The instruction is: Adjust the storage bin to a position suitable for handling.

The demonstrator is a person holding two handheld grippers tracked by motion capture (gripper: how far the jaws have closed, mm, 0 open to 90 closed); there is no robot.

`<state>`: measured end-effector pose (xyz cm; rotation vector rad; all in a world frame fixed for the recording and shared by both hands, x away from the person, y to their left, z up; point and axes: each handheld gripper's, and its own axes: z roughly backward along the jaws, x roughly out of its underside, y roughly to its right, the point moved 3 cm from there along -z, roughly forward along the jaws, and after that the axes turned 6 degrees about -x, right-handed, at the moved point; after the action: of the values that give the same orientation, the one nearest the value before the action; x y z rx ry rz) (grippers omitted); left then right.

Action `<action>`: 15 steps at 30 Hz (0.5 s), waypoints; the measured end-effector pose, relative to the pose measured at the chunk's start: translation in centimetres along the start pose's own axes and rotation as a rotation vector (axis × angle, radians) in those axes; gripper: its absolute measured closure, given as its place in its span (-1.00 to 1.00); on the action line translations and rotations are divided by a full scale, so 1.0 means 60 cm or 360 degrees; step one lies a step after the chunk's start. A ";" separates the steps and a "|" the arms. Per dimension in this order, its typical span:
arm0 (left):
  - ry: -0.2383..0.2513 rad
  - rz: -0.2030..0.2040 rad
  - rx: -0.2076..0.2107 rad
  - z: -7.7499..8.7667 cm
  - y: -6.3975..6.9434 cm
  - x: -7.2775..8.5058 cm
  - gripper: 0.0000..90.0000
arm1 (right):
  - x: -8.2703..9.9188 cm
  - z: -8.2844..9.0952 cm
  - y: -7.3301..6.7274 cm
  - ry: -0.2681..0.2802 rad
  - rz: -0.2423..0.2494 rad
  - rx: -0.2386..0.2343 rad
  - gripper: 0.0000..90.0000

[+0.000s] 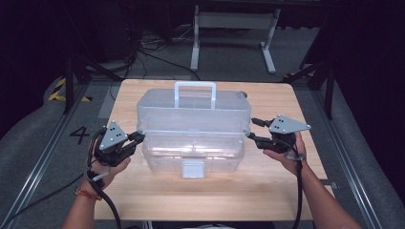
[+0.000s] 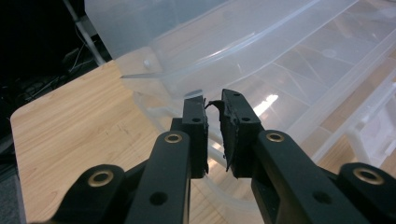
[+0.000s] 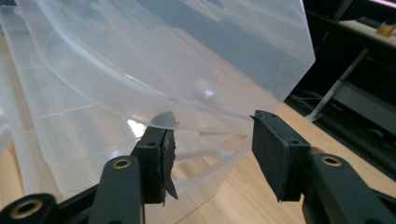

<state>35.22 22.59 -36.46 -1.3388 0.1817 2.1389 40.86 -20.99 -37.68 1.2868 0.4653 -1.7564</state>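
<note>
A clear plastic storage box [image 1: 193, 155] stands mid-table on the wooden table [image 1: 200, 195]. Its lid [image 1: 191, 112] is tilted up, with a handle [image 1: 195, 87] on top and a latch [image 1: 193, 168] at the front. My left gripper [image 1: 140, 137] is at the lid's left front corner. In the left gripper view its jaws [image 2: 212, 100] stand almost together on the thin lid rim [image 2: 154, 77]. My right gripper [image 1: 251, 129] is at the lid's right corner and open [image 3: 210, 135]. One pad [image 3: 161, 154] sits just under the lid edge [image 3: 205, 112]. The other pad [image 3: 275, 149] is apart from it.
The box sits between both hands, with bare wood in front of it and at each side. Beyond the table's far edge are a white metal stand [image 1: 234, 28] and cables on the grey floor. A rail and a floor mark "4" [image 1: 79, 134] lie to the left.
</note>
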 end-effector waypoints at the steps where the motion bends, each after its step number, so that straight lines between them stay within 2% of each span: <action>1: 0.0003 0.0009 -0.0003 0.000 0.000 0.000 0.75 | -0.001 0.001 -0.001 0.0012 0.0003 0.0005 0.16; 11: 0.0001 -0.0010 -0.0015 0.005 0.001 0.000 0.68 | -0.011 0.002 -0.005 0.0061 0.0018 0.0030 0.31; 14: -0.0014 0.0002 -0.0020 0.005 0.000 0.006 0.66 | -0.018 0.003 -0.005 0.0111 0.0017 0.0051 0.40; 15: -0.0020 -0.0014 -0.0025 0.006 -0.001 0.008 0.65 | -0.021 0.004 -0.006 0.0132 0.0011 0.0053 0.42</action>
<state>34.86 22.99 -36.70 -1.3328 0.1540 2.1451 40.52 -20.44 -36.53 1.3871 0.4799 -1.7165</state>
